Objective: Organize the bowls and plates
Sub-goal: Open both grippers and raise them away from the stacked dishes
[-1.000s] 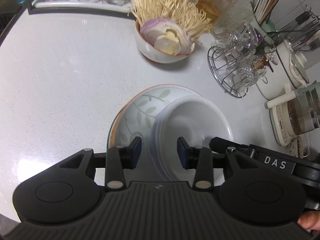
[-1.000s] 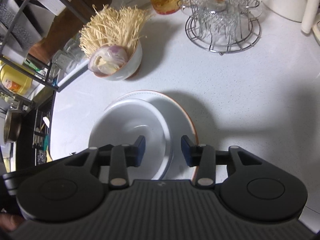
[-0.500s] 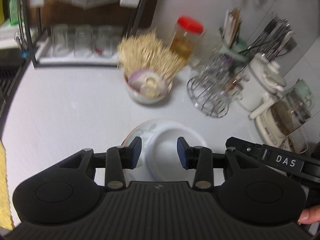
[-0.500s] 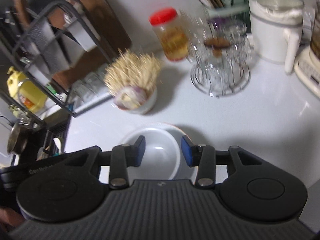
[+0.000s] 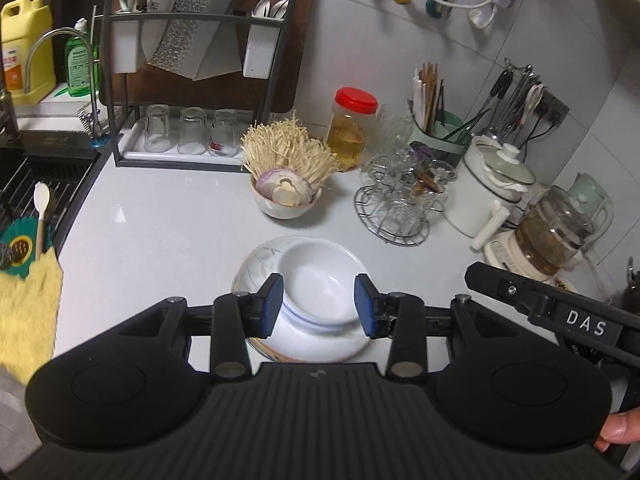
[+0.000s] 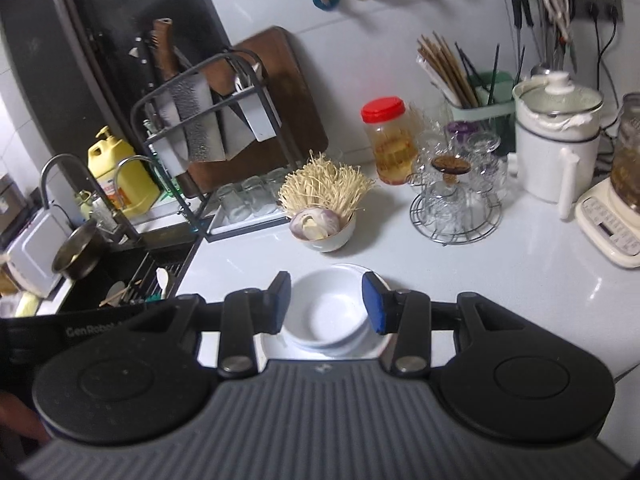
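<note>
Near edge of the plate (image 5: 256, 264) hidden under the left gripper (image 5: 319, 305) body; leaf pattern only partly visible at its left rim. In the right wrist view, plate (image 6: 354, 269) mostly covered by the stacked white bowls (image 6: 330, 310) and cut off by the right gripper (image 6: 326, 307). Number of bowls in the stack hard to make out.

Bowls (image 5: 322, 284) nested on the plate, on the white counter (image 5: 160, 224), empty inside. Both grippers above the stack with blue pads wide apart, holding nothing.

Farther back, a small bowl (image 5: 286, 206) holding enoki mushrooms (image 5: 288, 152) and a halved onion (image 5: 282, 190). Right of it, a wire rack (image 5: 400, 204) with glass cups; behind, a red-lidded jar (image 5: 352, 128) of yellowish contents. Far left, a tray (image 5: 180, 154) with three upturned glasses (image 5: 190, 132).
</note>
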The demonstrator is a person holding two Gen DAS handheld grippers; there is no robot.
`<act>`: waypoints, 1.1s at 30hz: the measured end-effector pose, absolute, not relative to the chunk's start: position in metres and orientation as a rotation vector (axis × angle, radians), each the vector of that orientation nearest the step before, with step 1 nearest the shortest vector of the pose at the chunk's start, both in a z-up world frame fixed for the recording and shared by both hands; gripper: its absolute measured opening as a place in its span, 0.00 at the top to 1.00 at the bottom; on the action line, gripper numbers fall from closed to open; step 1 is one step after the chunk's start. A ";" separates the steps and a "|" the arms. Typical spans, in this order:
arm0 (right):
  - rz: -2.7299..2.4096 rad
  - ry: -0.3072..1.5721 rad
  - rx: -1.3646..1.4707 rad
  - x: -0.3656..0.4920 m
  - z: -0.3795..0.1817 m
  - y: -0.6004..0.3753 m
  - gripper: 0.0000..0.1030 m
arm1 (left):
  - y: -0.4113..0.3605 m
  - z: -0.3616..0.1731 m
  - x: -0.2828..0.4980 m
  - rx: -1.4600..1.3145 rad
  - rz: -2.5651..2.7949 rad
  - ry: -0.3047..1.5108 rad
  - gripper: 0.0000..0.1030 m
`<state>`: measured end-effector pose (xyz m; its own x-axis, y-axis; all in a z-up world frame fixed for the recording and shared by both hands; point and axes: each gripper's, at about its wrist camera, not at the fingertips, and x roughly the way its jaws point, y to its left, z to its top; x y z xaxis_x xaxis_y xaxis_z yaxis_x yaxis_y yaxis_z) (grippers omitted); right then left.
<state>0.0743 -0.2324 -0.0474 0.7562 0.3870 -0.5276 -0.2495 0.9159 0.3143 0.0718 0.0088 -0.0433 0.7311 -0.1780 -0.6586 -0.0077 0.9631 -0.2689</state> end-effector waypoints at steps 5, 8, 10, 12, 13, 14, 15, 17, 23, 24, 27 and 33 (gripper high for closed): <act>0.344 0.598 0.211 0.036 -0.044 -0.246 0.58 | -0.005 -0.036 0.028 -0.246 -0.087 0.717 0.57; 0.342 0.577 0.196 0.015 -0.043 -0.250 0.58 | -0.010 -0.034 0.006 -0.254 -0.082 0.709 0.57; 0.340 0.574 0.203 0.004 -0.043 -0.254 0.58 | -0.014 -0.035 -0.007 -0.254 -0.082 0.711 0.57; 0.337 0.573 0.198 -0.007 -0.044 -0.256 0.58 | -0.017 -0.037 -0.020 -0.257 -0.085 0.712 0.57; 0.333 0.574 0.196 -0.011 -0.044 -0.257 0.58 | -0.018 -0.038 -0.025 -0.257 -0.085 0.716 0.57; 0.333 0.575 0.198 -0.016 -0.044 -0.259 0.58 | -0.019 -0.039 -0.030 -0.260 -0.086 0.716 0.57; 0.335 0.574 0.197 -0.021 -0.044 -0.260 0.58 | -0.020 -0.040 -0.036 -0.264 -0.084 0.716 0.57; 0.333 0.570 0.188 -0.031 -0.045 -0.262 0.58 | -0.020 -0.042 -0.046 -0.275 -0.077 0.718 0.57; 0.335 0.575 0.190 -0.053 -0.049 -0.268 0.58 | -0.029 -0.043 -0.077 -0.260 -0.069 0.704 0.57; 0.334 0.572 0.190 -0.056 -0.049 -0.268 0.58 | -0.028 -0.043 -0.082 -0.261 -0.063 0.700 0.56; 0.344 0.563 0.180 -0.065 -0.049 -0.270 0.58 | -0.028 -0.041 -0.092 -0.265 -0.039 0.692 0.52; 0.342 0.587 0.164 -0.072 -0.055 -0.278 0.58 | -0.031 -0.039 -0.108 -0.265 -0.002 0.693 0.49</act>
